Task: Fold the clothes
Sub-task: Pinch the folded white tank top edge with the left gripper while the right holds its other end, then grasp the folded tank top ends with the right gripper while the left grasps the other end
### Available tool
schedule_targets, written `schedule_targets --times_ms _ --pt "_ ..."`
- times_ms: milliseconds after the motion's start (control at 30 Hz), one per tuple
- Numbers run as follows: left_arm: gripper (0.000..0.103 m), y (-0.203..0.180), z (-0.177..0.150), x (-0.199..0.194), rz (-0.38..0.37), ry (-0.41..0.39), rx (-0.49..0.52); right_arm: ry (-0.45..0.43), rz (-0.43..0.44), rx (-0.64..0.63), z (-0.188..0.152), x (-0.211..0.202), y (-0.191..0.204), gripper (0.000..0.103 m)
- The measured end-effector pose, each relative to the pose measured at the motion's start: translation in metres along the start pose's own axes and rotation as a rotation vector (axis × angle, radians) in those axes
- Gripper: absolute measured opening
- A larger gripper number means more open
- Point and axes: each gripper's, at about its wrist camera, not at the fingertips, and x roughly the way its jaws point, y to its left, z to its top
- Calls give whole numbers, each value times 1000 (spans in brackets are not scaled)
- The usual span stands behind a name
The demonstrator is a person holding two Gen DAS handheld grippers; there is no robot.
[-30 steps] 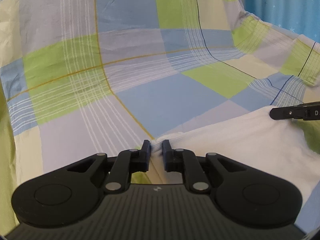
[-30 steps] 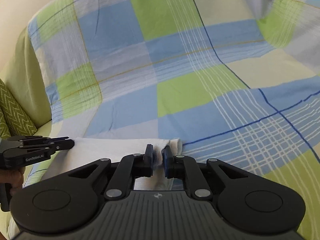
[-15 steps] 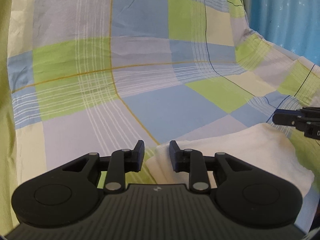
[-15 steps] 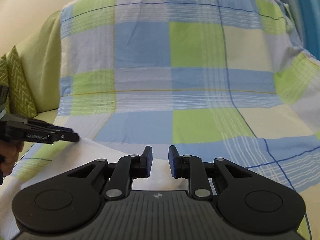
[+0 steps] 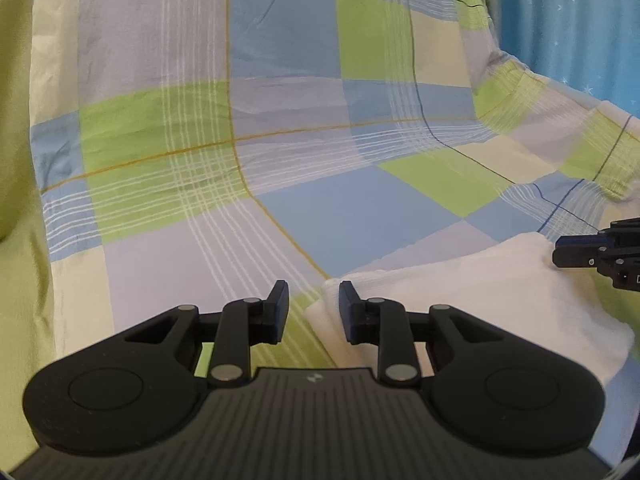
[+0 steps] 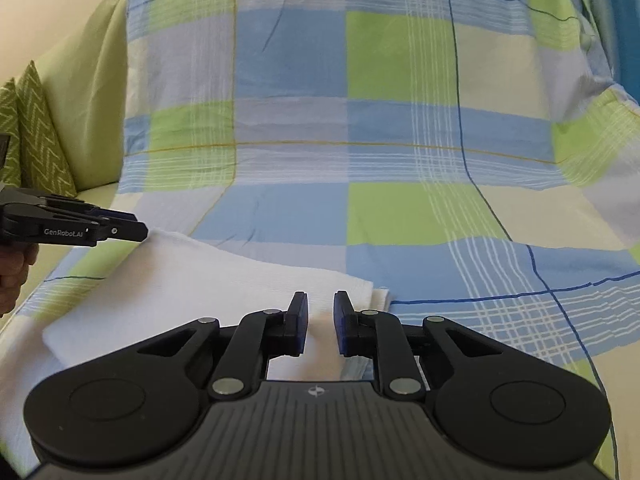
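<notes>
A white, soft cloth garment lies flat as a neat rectangle on the checked blue, green and lilac bedsheet that drapes the pale green sofa. In the right wrist view it fills the lower left of the frame, with a doubled edge showing at its right corner, so it looks folded at least once. In the left wrist view the same white garment sits in the lower right of the frame.

The left claw stands with its jaws clearly apart and holds nothing; the near corner of the garment lies just beyond and between its tips, not pinched. The right claw is likewise parted, a little narrower, with white cloth showing in the gap below it but no grip on it. From the right wrist view the left claw appears at the left edge of the frame, hovering by the garment's far corner, a hand behind it. From the left wrist view the right claw shows at the right edge; whether it touches the cloth I cannot tell.

As a judgement: the garment lies as a tidy stack with both claws free of it, which fits either a fold just laid down with further halving left, or the finished bundle. The pictures do not settle which. A patterned green cushion leans at the left of the frame.
</notes>
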Motion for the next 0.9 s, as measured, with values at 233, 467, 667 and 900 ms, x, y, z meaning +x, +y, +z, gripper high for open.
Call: schedule_targets --times_ms 233,467,667,900 --pt "23 -50 -16 -31 -132 53 187 67 105 -66 -20 -17 39 19" --pt "23 -48 -45 -29 -144 135 234 103 23 -73 -29 -25 34 20" --pt "25 -40 -51 -46 -73 136 274 118 -38 -88 -36 -36 31 21" --pt "31 -68 -62 -90 -65 4 500 43 45 -272 -46 -71 58 29"
